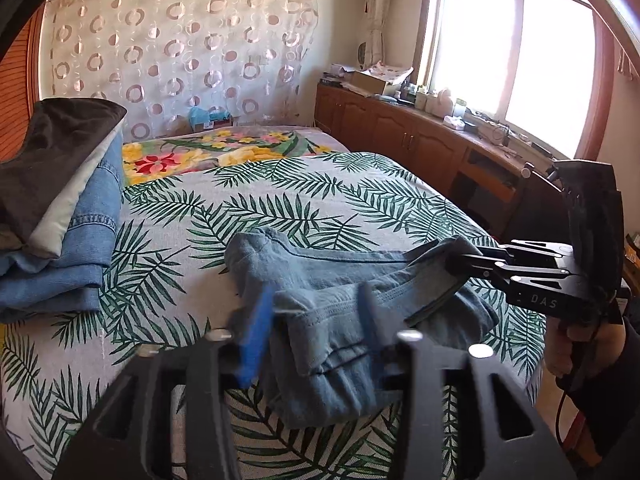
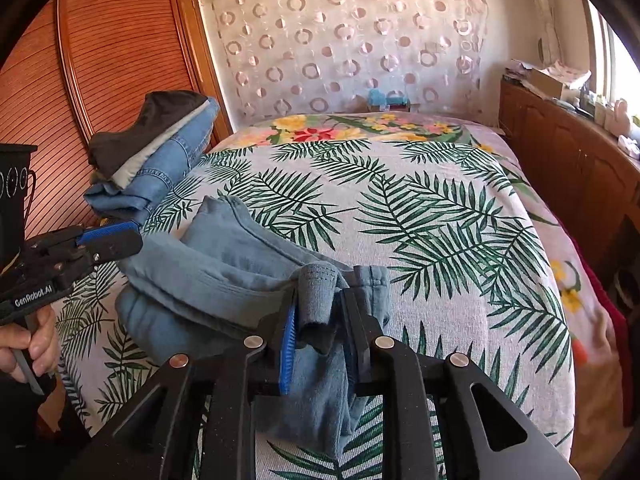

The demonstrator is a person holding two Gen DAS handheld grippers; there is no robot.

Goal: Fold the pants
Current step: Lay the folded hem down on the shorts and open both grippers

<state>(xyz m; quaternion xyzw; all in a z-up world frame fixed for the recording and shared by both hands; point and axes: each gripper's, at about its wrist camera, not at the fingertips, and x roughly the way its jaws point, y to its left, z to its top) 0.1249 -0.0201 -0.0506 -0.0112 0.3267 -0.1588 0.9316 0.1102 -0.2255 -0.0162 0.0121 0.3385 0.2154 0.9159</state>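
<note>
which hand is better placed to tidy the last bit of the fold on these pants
Right, probably. The right tongs have a fold of the blue pants between their pads, while the left tongs stand open over the pants, gripping nothing.

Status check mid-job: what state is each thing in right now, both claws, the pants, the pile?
left claw, open, pants fabric lying loose between its fingers
right claw, shut on a bunched pants edge
pants, partly folded, rumpled, lying on the bed
clothes stack, folded, piled at the bed's edge
</note>
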